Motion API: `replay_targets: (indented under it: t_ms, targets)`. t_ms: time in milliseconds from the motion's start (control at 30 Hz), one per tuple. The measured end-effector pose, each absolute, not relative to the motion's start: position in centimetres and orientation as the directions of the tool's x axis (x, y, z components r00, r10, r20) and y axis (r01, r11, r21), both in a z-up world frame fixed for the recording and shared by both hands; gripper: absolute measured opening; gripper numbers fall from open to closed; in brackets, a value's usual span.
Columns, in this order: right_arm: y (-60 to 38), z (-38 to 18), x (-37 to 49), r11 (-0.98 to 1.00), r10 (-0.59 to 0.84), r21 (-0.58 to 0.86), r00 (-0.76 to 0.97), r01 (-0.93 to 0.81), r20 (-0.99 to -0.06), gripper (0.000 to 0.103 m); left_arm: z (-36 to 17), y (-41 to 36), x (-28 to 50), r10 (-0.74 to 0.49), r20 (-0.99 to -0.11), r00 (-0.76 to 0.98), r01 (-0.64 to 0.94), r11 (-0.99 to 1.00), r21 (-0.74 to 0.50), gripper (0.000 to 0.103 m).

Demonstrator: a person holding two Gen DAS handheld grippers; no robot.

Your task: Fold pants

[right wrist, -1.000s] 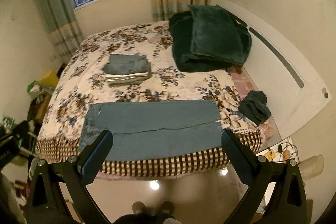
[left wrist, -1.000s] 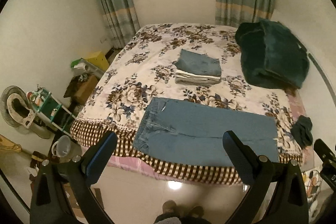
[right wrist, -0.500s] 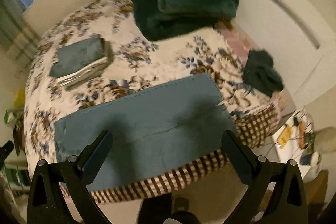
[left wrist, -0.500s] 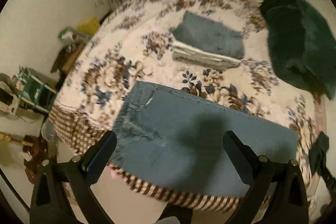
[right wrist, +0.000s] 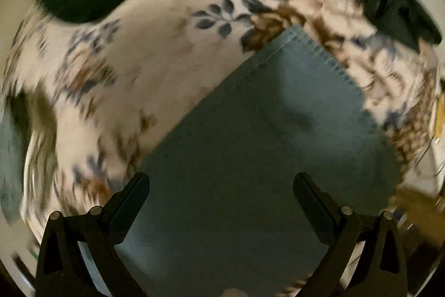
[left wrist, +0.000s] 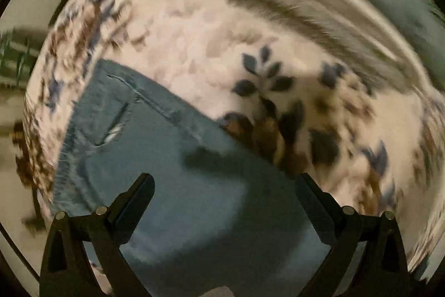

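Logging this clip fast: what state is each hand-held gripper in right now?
Left hand-held gripper: open, empty, above the jeans.
Right hand-held gripper: open, empty, above the jeans' leg end.

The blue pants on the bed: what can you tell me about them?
The pants are blue-grey denim, lying flat on the flowered blanket. The left view shows the waist end with a pocket slit and seams; the right view shows the leg end with a stitched hem. Both open grippers, left and right, hover over them; neither visibly touches.

Both wrist views close above the bed point(left wrist: 194, 27) — shared ground, the pants point(left wrist: 194, 213).
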State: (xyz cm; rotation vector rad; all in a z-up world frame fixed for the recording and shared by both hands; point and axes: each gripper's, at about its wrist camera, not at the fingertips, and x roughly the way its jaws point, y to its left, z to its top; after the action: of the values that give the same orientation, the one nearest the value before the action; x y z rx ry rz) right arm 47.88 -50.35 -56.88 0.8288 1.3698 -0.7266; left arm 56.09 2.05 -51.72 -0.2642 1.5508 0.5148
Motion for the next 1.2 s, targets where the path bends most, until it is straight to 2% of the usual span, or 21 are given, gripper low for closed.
replay_targets:
  t_ms: [167, 200, 233, 367, 400, 433, 467, 533, 600, 633, 667, 700, 767, 800, 1000, 1133, 1200]
  targets:
    - [-53.4, -63.5, 50.2, 0.417, 0.041, 0.023, 0.007, 0.909, -0.999, 0.103, -56.1, 4.6, 58.0, 0.158, -0.976, -0.151, -0.546, 0.809, 0.216, 0.103]
    - [-53.9, -64.5, 50.7, 0.403, 0.035, 0.007, -0.008, 0.915, -0.999, 0.103, -56.5, 5.1, 58.0, 0.167, -0.972, -0.165, -0.554, 0.799, 0.232, 0.103]
    - [-54.2, -65.1, 51.0, 0.397, 0.103, 0.011, -0.032, 0.918, -0.994, 0.103, -56.7, 5.6, 58.0, 0.173, -0.970, -0.171, -0.563, 0.791, 0.240, 0.103]
    - [-54.8, -67.0, 51.9, 0.374, 0.091, -0.035, -0.074, 0.927, -0.993, 0.103, -56.5, 7.0, 57.5, 0.193, -0.966, -0.170, -0.583, 0.771, 0.256, 0.103]
    - [-54.9, -67.2, 52.0, 0.371, 0.095, -0.034, -0.074, 0.928, -0.993, 0.103, -56.3, 7.2, 57.4, 0.204, -0.966, -0.158, -0.584, 0.770, 0.258, 0.098]
    - [-54.9, -67.4, 52.2, 0.372, 0.097, -0.040, -0.082, 0.927, -0.992, 0.101, -56.1, 7.4, 57.4, 0.212, -0.966, -0.146, -0.584, 0.770, 0.257, 0.083]
    - [-54.9, -67.5, 52.4, 0.374, 0.099, -0.046, -0.089, 0.926, -0.991, 0.097, -55.8, 7.6, 57.2, 0.220, -0.966, -0.135, -0.584, 0.770, 0.257, 0.075]
    - [-55.0, -67.7, 52.6, 0.367, 0.104, -0.055, -0.099, 0.929, -0.990, 0.085, -55.2, 8.1, 57.0, 0.234, -0.964, -0.127, -0.584, 0.768, 0.263, 0.041]
    - [-54.8, -67.5, 52.6, 0.363, 0.106, -0.054, -0.099, 0.930, -0.989, 0.064, -54.7, 8.7, 56.2, 0.248, -0.961, -0.120, -0.585, 0.765, 0.271, 0.023]
    - [-54.6, -67.3, 52.6, 0.368, 0.108, -0.052, -0.098, 0.928, -0.989, 0.058, -54.2, 8.9, 55.7, 0.228, -0.970, -0.088, -0.593, 0.771, 0.235, 0.018]
    - [-54.5, -67.1, 52.6, 0.371, 0.112, -0.043, -0.090, 0.928, -0.990, 0.044, -53.6, 9.1, 55.0, 0.212, -0.976, -0.056, -0.600, 0.774, 0.203, 0.016]
    - [-54.2, -66.9, 52.6, 0.375, 0.122, -0.024, -0.075, 0.927, -0.990, 0.026, -52.8, 9.1, 54.6, 0.182, -0.983, -0.011, -0.602, 0.784, 0.152, 0.004]
    - [-53.4, -66.2, 52.8, 0.385, 0.142, 0.017, -0.041, 0.923, -0.989, 0.012, -51.4, 9.3, 53.6, 0.181, -0.983, 0.026, -0.601, 0.789, 0.130, 0.004]
    - [-53.1, -65.5, 52.8, 0.397, 0.133, 0.023, -0.033, 0.918, -0.991, 0.010, -50.4, 9.4, 53.0, 0.174, -0.984, 0.050, -0.603, 0.790, 0.109, 0.004]
    - [-52.2, -60.0, 50.6, 0.449, 0.102, 0.111, 0.073, 0.887, -0.992, 0.006, -43.4, 9.7, 49.3, 0.124, -0.969, 0.216, -0.615, 0.788, -0.036, 0.002]
    - [-52.1, -55.9, 46.9, 0.476, 0.108, 0.190, 0.157, 0.859, -0.982, 0.006, -37.2, 11.1, 43.8, 0.146, -0.931, 0.335, -0.604, 0.792, -0.094, 0.000]
    - [-52.6, -54.4, 44.1, 0.485, 0.111, 0.220, 0.190, 0.846, -0.976, 0.006, -36.3, 12.6, 40.3, 0.133, -0.927, 0.351, -0.603, 0.789, -0.115, 0.000]
